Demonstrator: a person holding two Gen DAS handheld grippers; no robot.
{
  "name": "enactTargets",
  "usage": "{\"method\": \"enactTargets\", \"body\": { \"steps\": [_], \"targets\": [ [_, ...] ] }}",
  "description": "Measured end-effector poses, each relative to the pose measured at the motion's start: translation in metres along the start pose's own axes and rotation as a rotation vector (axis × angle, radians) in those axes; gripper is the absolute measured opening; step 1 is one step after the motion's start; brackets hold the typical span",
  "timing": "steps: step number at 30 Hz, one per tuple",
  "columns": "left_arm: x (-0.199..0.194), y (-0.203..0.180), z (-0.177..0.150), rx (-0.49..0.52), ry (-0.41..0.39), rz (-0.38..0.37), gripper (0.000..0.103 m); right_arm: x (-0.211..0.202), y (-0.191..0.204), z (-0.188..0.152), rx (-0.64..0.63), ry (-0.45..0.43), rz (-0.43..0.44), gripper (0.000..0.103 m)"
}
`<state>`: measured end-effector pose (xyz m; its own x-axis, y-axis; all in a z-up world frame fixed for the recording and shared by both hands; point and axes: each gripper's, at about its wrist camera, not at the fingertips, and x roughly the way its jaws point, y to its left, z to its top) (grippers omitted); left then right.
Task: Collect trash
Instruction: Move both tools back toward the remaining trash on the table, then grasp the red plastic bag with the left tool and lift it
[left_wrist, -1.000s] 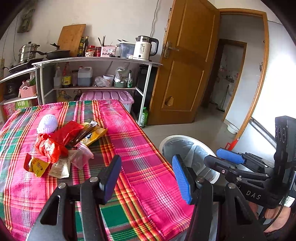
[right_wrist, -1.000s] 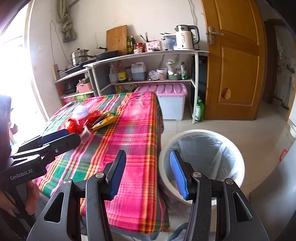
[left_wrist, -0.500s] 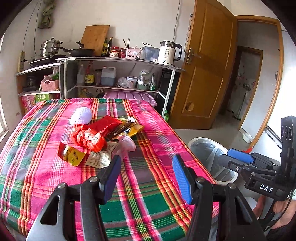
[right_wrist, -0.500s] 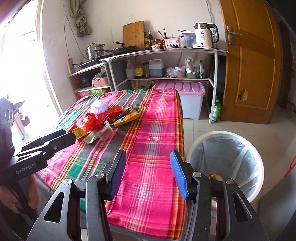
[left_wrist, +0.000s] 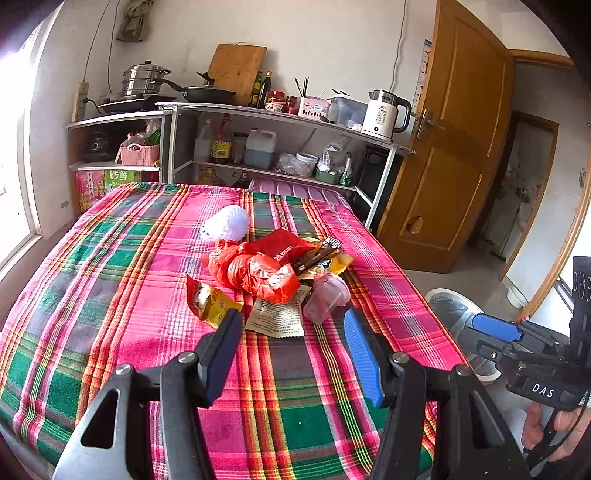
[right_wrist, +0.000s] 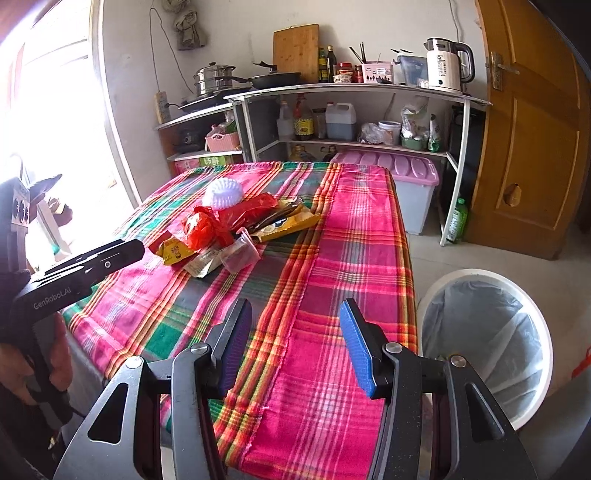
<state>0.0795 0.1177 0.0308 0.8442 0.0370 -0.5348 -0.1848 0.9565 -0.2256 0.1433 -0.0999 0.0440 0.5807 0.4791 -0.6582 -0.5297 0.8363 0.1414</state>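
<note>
- Several pieces of trash are heaped together near the middle of the table (left_wrist: 110, 280), on its plaid cloth: a crumpled red plastic bag (left_wrist: 258, 271), a small yellow snack packet (left_wrist: 210, 302), a flat printed sachet (left_wrist: 277, 317), a clear plastic cup (left_wrist: 327, 297) lying on its side, a yellow wrapper (left_wrist: 332, 262) with a dark stick-shaped packet across it, and a white foam net (left_wrist: 225, 223) just behind the heap.
- All of it is judged to be very light and soft or thin; the films are likely to be slippery and to crumple rather than resist, and the cup could be crushed by a hard squeeze.
- A raised fold of the red bag, or a free edge of the sachet or snack packet, is judged the best place to be pinched; the cup would be taken across its rim.
- The lined trash bin (right_wrist: 484, 339) stands on the floor just off the table's right edge, well apart from the heap.
- The left gripper (left_wrist: 293, 350) is held above the near part of the table, aimed at the heap, its jaws spread wide with nothing between them; the sachet and cup are framed in the gap.
- The right gripper (right_wrist: 295, 341) is held low over the table's near right corner, beside the bin, likewise wide apart and empty.
</note>
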Motion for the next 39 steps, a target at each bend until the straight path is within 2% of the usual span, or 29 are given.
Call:
{"method": "enactTargets", "body": {
  "steps": [10,23,25,26,27,35,37,39],
  "targets": [
    [0.022,0.038,0.013,-0.071,0.011,0.04,0.06,0.034,0.015,0.018,-0.044,0.026,0.03,0.051],
    [0.068,0.04,0.034,-0.135,0.088,-0.057,0.06,0.068,0.021,0.031,-0.062,0.048,0.039,0.051],
    [0.075,0.036,0.037,-0.136,0.096,-0.057,0.062,0.07,0.018,0.031,-0.055,0.052,0.035,0.051],
    [0.079,0.035,0.039,-0.14,0.101,-0.056,0.068,0.071,0.016,0.03,-0.051,0.055,0.034,0.051],
    [0.082,0.034,0.04,-0.145,0.104,-0.055,0.071,0.072,0.014,0.03,-0.048,0.057,0.033,0.051],
    [0.113,0.034,0.039,-0.181,0.167,0.036,0.071,0.079,0.005,0.028,-0.031,0.071,0.041,0.051],
    [0.117,0.038,0.035,-0.191,0.179,0.045,0.068,0.081,0.004,0.029,-0.032,0.074,0.043,0.051],
    [0.117,0.041,0.033,-0.189,0.177,0.058,0.052,0.083,0.004,0.03,-0.034,0.076,0.046,0.051]
  ]
}}
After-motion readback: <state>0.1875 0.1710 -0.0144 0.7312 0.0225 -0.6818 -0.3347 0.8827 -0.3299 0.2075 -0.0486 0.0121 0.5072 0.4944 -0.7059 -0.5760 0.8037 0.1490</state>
